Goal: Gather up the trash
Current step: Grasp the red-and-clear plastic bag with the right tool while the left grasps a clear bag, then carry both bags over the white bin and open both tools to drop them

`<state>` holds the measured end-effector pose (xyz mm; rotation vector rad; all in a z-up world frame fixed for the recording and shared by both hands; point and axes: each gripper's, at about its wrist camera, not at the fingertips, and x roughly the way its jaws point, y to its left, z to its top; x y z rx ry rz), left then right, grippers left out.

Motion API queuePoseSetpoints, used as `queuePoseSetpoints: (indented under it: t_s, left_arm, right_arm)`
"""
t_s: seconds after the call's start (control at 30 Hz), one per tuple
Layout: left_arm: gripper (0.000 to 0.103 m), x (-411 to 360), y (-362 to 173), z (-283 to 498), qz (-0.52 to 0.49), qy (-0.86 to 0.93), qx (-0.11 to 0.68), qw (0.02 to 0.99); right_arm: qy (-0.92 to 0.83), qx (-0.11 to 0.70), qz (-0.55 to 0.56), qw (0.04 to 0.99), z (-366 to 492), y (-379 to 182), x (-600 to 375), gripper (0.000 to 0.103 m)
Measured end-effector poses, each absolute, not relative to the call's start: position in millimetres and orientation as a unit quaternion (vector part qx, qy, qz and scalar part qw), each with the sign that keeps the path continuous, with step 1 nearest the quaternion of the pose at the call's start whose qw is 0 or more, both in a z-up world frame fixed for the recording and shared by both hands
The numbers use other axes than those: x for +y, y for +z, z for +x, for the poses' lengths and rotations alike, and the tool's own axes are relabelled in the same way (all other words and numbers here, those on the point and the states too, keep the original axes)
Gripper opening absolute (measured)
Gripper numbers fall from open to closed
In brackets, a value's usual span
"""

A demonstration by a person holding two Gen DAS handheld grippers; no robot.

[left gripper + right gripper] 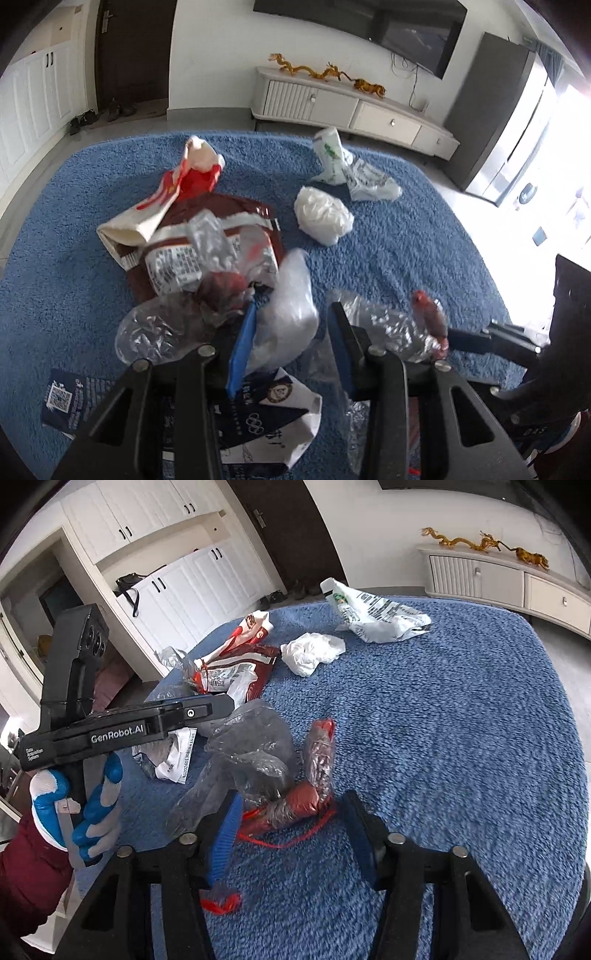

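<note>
Trash lies scattered on a blue fluffy cloth (406, 240). My left gripper (291, 314) stands open over a crumpled clear plastic bag (291, 306), which lies between its blue pads and against the left one. Beyond it are a dark red snack packet (229, 218) and a red-and-white paper wrapper (177, 192). My right gripper (291, 808) is open around a red sausage-shaped packet (303, 797) wrapped in clear film (251, 749), with a gap on the right side. A red string (295, 838) trails under it. The left gripper (221, 705) shows at the left, held by a gloved hand (92, 805).
A white crumpled wad (323, 218) and a white printed bag (351, 173) lie farther back. A dark blue printed carton (266, 413) and a QR-code card (62, 398) lie under the left gripper. A low cabinet (351, 107) stands along the wall beyond the cloth.
</note>
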<state>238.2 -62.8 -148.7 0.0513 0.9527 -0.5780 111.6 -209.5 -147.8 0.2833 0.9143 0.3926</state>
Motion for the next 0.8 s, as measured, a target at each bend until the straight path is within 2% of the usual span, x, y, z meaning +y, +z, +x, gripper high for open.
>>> queuePoseSetpoints:
  t_s: [0.07, 0.13, 0.3, 0.8]
  left_arm:
    - [0.035, -66.0, -155.9, 238.3, 0.027, -0.275, 0.464, 0.842]
    - [0.033, -66.0, -159.6, 237.0, 0.029, -0.27, 0.462, 0.844]
    - [0.031, -60.1, -153.9, 231.6, 0.013, -0.272, 0.461, 0.845]
    - [0.031, -53.4, -91.5, 171.9, 0.001, -0.294, 0.415, 0.861]
  right_arm:
    - [0.185, 0.436, 0.133, 0.871, 114.1, -147.8, -208.1, 0.047]
    - [0.184, 0.438, 0.132, 0.87, 115.7, -148.2, -208.2, 0.036]
    - [0.182, 0.438, 0.134, 0.87, 109.9, -147.5, -212.4, 0.022]
    - [0.156, 0.385, 0.143, 0.898, 37.2, -98.8, -252.4, 0.02]
